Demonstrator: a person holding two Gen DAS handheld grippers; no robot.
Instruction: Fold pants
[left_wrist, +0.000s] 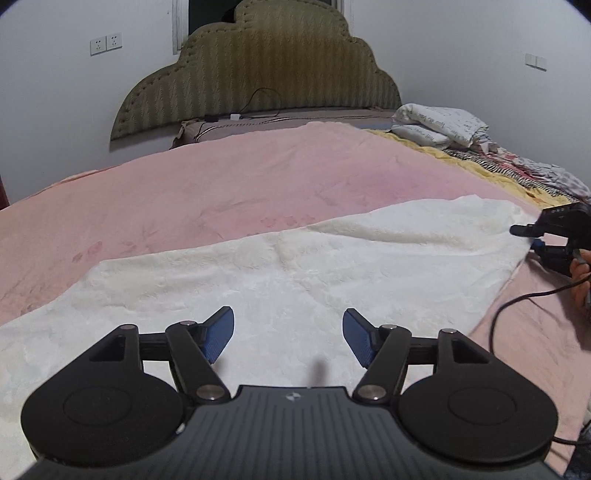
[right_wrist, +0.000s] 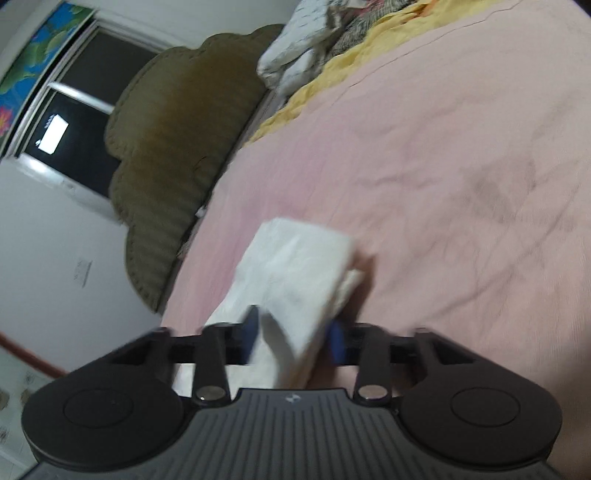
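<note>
Pants (left_wrist: 295, 266) are white, fuzzy fleece-like fabric, laid out long across the pink bedsheet (left_wrist: 207, 192), running from my lower left to the right side in the left wrist view. Surface is mostly flat with a few shallow creases and one ridge near the middle.

My left gripper (left_wrist: 289, 334) hovers over the near part of the pants, jaws spread wide, blue pads (left_wrist: 219, 334) empty. I can't tell whether the pads touch the fabric.

Left view also shows my right gripper (left_wrist: 532, 240) at the far right end of the pants, at the fabric's edge, with part of the hand (left_wrist: 580, 273) on it and a black cable (left_wrist: 517, 306) trailing over the sheet. Whether it's clamped isn't clear from that angle.

Right wrist view settles it: right gripper (right_wrist: 293, 336) has a bunched end of the pants (right_wrist: 295, 273) sitting between its blue pads (right_wrist: 337, 341), jaws closed partway in on the cloth. The frame is motion-blurred, so the exact contact on the left pad is soft. Fabric stands up off the sheet in front of the jaws, folded over on itself.

Right camera is rolled hard sideways, so the headboard (right_wrist: 166, 147) and window (right_wrist: 74, 110) lean diagonally. Left camera is level, facing the headboard (left_wrist: 258, 70).

Only the left view shows the pants' full length. Both views show the pile of bedding (left_wrist: 443, 127) near the head of the bed.
</note>
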